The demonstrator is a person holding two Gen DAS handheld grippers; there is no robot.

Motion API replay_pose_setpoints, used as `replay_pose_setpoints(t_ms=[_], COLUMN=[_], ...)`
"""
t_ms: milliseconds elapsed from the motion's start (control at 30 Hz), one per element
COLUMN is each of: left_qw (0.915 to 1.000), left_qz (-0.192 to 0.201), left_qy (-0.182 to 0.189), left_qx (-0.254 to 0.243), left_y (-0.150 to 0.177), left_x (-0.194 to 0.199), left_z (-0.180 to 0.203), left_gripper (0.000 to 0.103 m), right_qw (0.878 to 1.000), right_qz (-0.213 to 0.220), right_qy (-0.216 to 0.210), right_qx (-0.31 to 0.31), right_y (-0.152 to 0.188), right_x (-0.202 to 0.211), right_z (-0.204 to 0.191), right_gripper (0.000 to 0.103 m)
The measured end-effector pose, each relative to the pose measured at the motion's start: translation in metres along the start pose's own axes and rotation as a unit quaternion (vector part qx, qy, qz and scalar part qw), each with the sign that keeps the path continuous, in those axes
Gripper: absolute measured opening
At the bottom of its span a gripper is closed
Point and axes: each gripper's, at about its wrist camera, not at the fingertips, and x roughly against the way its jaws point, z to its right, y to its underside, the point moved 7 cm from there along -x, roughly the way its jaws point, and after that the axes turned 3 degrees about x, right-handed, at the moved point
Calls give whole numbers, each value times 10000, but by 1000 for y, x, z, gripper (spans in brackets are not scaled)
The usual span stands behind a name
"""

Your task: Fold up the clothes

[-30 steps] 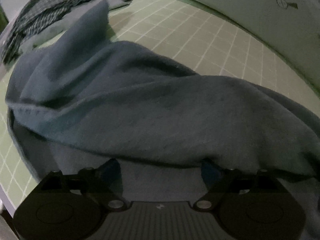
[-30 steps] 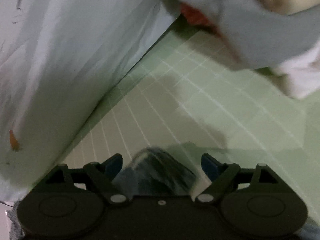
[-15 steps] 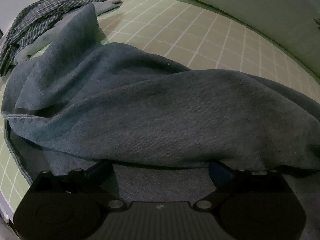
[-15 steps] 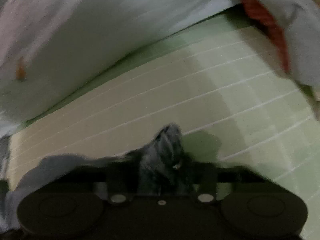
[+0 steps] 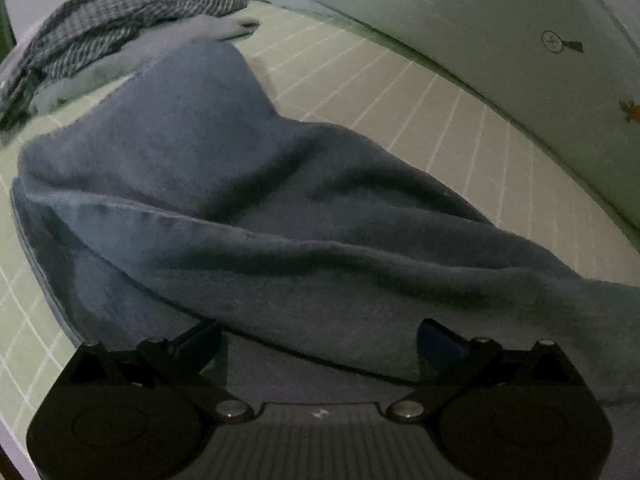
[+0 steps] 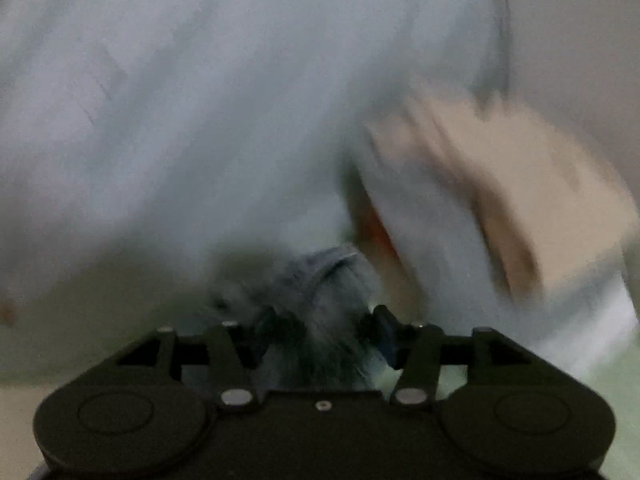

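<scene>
right gripper [image 6: 326, 332] jaws just reopened some, blue garment [image 6: 320, 300] bunched between (grip? can't tell) | left gripper [image 5: 316, 340] spread wide | fold underway

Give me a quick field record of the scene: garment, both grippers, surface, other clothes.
garment: dark blue-grey fleece garment, bunched in a ridge across the mat
left gripper: open wide, fingers low over the garment's near layer, nothing pinched
right gripper: a tuft of the same dark fabric sits between its fingers; jaws have just been opening after a squeeze; view blurred, so grip uncertain
surface: green gridded mat
other clothes: checked shirt heaped at the far left of the mat
backdrop: pale sheet behind the mat
</scene>
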Motion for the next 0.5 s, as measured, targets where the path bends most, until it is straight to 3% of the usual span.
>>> replay_pose_setpoints(t_ms=[33,100,133,367,500], left_qw=[10000,9999,10000,9997,9993], left_qz=[70,101,42,-35,233], left_qy=[3,-18,-21,139,283], left_qx=[-4,-6,10,176,2], left_y=[0,4,5,7,7], left_x=[2,4,1,0,15], left_z=[-2,-7,-10,-17,-12], left_gripper=[103,103,103,103,103], right_qw=[9997,9984,9976,9905,9907], right_qz=[-132,-16,-37,-756,-799], right_qy=[6,-96,47,803,1024], right_qx=[-193,-561,-684,-817,-407], right_y=[10,31,42,130,151], right_x=[2,18,25,45,57], right_z=[8,24,32,78,73], right_gripper=[54,79,84,87,87])
